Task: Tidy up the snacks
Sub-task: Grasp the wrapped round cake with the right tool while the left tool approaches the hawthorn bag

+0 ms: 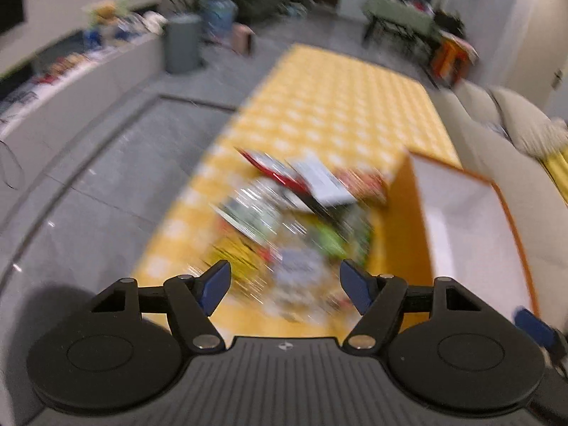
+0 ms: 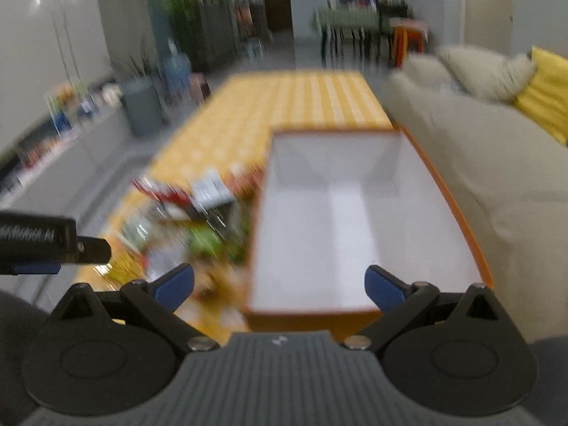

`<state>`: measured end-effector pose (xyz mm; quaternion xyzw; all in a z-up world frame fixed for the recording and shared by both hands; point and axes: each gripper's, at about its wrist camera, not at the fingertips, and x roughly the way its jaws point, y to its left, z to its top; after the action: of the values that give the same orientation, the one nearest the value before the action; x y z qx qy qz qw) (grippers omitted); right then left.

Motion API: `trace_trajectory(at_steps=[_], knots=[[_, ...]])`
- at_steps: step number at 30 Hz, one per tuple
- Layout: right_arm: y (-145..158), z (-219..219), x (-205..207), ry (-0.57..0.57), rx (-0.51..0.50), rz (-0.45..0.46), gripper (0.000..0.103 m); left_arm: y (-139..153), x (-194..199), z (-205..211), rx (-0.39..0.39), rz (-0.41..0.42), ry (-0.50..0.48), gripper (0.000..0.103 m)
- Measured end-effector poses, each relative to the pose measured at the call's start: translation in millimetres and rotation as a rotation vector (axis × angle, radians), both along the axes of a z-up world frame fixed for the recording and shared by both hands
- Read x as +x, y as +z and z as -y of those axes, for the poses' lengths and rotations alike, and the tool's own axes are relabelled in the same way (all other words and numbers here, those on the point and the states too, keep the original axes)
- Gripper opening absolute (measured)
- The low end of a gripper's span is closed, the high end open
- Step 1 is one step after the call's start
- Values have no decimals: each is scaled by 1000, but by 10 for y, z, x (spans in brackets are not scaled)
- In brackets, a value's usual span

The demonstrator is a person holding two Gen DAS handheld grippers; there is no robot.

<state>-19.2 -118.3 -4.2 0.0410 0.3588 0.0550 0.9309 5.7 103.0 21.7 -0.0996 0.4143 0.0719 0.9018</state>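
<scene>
Foil-bright snack packets (image 1: 284, 227) lay heaped on the yellow bench (image 1: 319, 106), beside the empty box (image 2: 355, 220).
Both my tools, left tool (image 1: 285, 285) and right tool (image 2: 278, 287), hung open and empty; light, crinkly, slippery bags, so I judged a pinched edge best.

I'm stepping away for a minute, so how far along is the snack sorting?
Nothing looks done yet: the orange box shows only its bare white inside. Nothing is in hand: the left tongs and right tongs both stand open and hold nothing. Left to do: the whole blurred pile of snack packets on the yellow tablecloth beside the box.
</scene>
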Motion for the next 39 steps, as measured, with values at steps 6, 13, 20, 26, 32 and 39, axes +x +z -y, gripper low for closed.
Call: trace_trajectory(at_steps=[6, 13, 20, 26, 32, 39], knots=[[41, -484, -74, 171, 38, 123, 100, -210, 133, -555, 20, -42, 118, 82], [-287, -998, 152, 198, -48, 66, 90, -428, 199, -733, -24, -107, 114, 82], [-611, -1105, 397, 191, -72, -25, 69, -526, 218, -693, 4, -150, 83, 82], [-819, -1180, 577, 201, -135, -103, 52, -630, 272, -688, 12, -196, 68, 82], [-1062, -1253, 723, 177, -204, -177, 45, -694, 316, -695, 12, -225, 65, 82], [-1227, -1302, 751, 185, -263, -137, 54, -750, 359, -667, 23, -249, 54, 82]])
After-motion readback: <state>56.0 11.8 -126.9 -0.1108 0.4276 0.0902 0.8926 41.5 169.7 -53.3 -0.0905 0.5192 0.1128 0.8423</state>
